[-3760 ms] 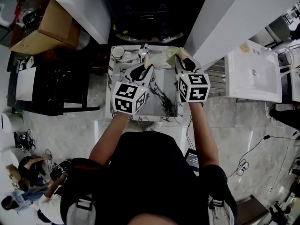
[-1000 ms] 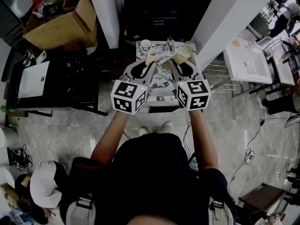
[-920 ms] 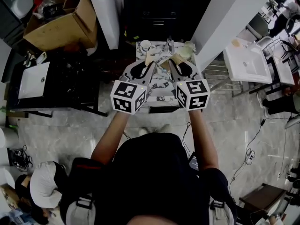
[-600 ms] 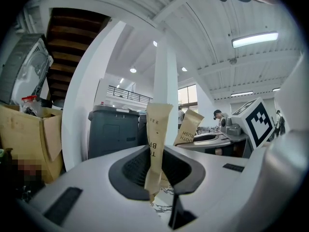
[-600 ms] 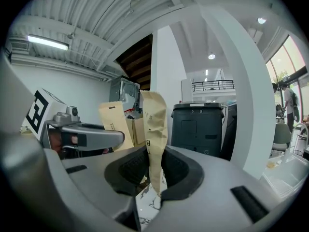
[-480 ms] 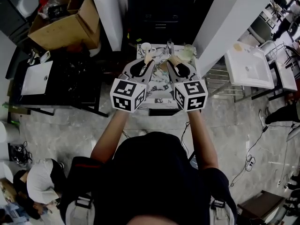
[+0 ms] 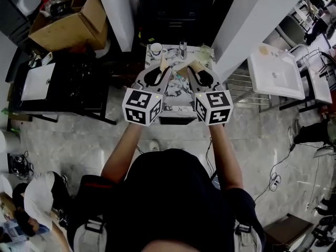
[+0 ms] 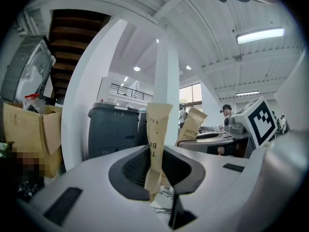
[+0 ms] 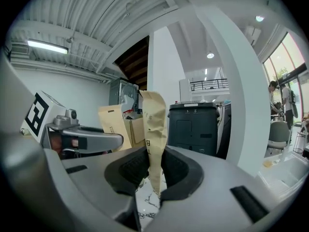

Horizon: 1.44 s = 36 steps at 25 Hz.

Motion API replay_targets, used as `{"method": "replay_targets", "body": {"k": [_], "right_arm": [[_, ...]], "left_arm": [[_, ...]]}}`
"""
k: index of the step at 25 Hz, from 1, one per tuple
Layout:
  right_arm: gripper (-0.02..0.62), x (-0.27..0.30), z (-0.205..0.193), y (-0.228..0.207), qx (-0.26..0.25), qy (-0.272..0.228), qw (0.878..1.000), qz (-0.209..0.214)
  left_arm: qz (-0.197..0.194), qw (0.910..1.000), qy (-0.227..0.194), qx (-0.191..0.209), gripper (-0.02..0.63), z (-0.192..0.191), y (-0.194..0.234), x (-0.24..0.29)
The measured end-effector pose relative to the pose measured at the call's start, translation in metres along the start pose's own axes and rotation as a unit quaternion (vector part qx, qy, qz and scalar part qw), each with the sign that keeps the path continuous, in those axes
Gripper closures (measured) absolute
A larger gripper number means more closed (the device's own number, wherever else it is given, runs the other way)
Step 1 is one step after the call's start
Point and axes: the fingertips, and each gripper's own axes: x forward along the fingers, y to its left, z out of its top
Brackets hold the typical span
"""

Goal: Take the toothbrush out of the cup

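Note:
Each gripper holds a brown paper toothbrush packet upright. In the left gripper view one packet (image 8: 157, 139) is pinched between the dark pads of my left gripper (image 8: 155, 174). The right gripper view shows the other packet (image 9: 155, 134) clamped in my right gripper (image 9: 153, 172). In the head view the left gripper (image 7: 159, 70) and right gripper (image 7: 193, 70) sit side by side over the near part of a small marble table (image 7: 176, 96). A white cup (image 7: 156, 49) stands at the table's back left, just beyond the left gripper.
A clear glass (image 7: 182, 49) and a pale cup (image 7: 205, 51) stand along the table's back edge. White pillars (image 7: 118, 14) flank the table. A cardboard box (image 7: 65, 28) and dark shelving lie left, a white sink unit (image 7: 275, 72) right. A person in a white cap (image 7: 39, 198) is at lower left.
The view has drawn back from the marble table, which now looks smaller and farther. Both grippers have come back with it, side by side, each still holding its packet.

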Motion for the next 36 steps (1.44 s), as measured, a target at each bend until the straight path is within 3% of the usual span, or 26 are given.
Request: {"method": "replay_targets", "body": {"k": [15, 36], "right_arm": [[0.525, -0.029, -0.001, -0.003, 0.009, -0.024, 1.0, 0.005], [0.526, -0.032, 0.002, 0.009, 0.017, -0.03, 0.999, 0.02]], "left_arm": [[0.016, 0.9998, 0.006, 0.001, 0.538, -0.005, -0.021, -0.01], [0.031, 0.9995, 0.006, 0.003, 0.538, -0.001, -0.02, -0.025]]}}
